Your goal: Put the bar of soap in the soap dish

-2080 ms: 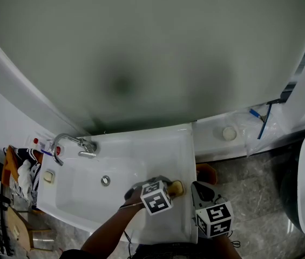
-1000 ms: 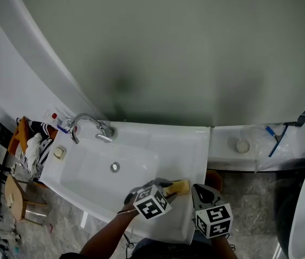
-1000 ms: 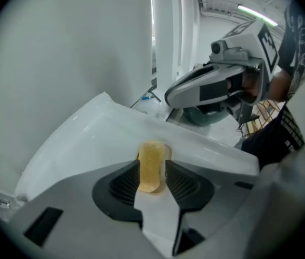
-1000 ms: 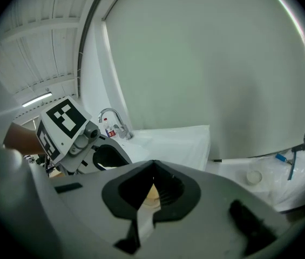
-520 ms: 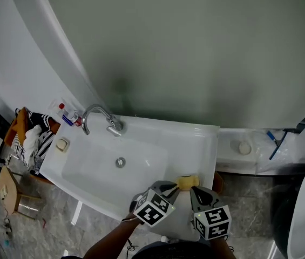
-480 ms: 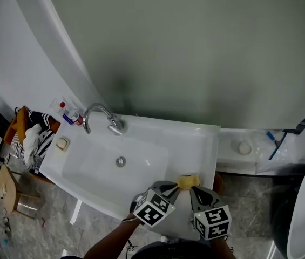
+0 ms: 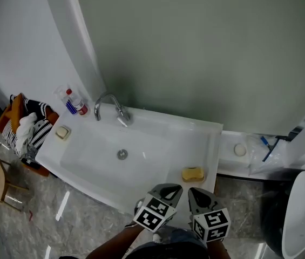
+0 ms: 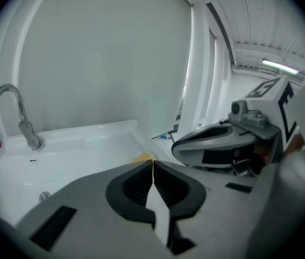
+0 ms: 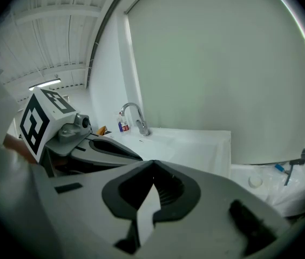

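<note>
Below me, sink (image 7: 95, 158) fills the view. Left gripper (image 7: 169, 190) and right gripper (image 7: 195, 194) sit back off its near edge, jaws together, empty. I judge placement done. Yellow soap (image 7: 192, 174) rests on the right ledge; can't tell if there's a dish beneath.

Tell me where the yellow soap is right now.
In the head view, the yellow soap lies on the white sink's right-hand ledge, just beyond the tips of the left gripper and right gripper, touching neither.
</note>
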`<state>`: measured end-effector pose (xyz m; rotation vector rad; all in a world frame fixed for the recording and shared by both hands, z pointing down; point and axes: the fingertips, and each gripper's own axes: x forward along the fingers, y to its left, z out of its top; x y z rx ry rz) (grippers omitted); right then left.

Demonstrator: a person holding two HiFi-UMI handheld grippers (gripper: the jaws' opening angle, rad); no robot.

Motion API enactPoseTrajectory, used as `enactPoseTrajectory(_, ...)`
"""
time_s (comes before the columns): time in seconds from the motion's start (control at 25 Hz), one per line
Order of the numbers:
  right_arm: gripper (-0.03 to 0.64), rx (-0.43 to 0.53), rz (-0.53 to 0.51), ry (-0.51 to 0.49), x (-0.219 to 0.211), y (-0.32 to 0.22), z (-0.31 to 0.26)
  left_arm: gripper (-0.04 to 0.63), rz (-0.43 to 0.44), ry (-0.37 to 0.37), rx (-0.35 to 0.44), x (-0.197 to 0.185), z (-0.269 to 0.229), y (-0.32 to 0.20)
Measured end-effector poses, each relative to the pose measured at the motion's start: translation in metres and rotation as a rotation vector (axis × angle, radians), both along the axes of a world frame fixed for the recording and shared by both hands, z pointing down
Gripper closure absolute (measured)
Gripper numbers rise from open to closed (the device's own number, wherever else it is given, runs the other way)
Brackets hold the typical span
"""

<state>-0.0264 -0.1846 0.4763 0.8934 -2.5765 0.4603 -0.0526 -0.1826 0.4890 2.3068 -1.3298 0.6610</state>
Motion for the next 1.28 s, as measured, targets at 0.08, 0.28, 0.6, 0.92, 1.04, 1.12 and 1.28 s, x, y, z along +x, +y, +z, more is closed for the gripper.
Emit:
enactPoseTrajectory(0.08,0.605,0.014,-0.001,0.009,-0.001,0.011,-0.002,0.580,-0.012,0.026,0.026,0.001,-0.005,0.008)
enactPoseTrajectory(0.28,0.606,0.042,0.009,0.016,-0.002,0.033,-0.009,0.583,-0.033,0.085,0.061,0.004,-0.013,0.026)
enactPoseTrajectory(0.6,0.606,0.079,0.058,0.025,0.002,0.057,-0.018,0.582,-0.069,0.102,0.099,0.001,-0.018,0.050)
enactPoseTrajectory(0.92,0.605,0.108,0.073,0.046,0.003,0.072,-0.025,0.581,-0.065,0.117,0.117,0.003,-0.024,0.063)
enactPoseTrajectory(1.04,0.606,0.109,0.076,0.054,0.004,0.075,-0.025,0.581,-0.067,0.114,0.123,0.002,-0.024,0.066)
enactPoseTrajectory(1.12,0.605,0.111,0.076,0.057,0.002,0.077,-0.026,0.581,-0.069,0.120,0.121,0.002,-0.025,0.068)
enactPoseTrajectory(1.28,0.605,0.113,0.072,0.059,-0.002,0.082,-0.027,0.581,-0.075,0.123,0.117,-0.002,-0.025,0.073)
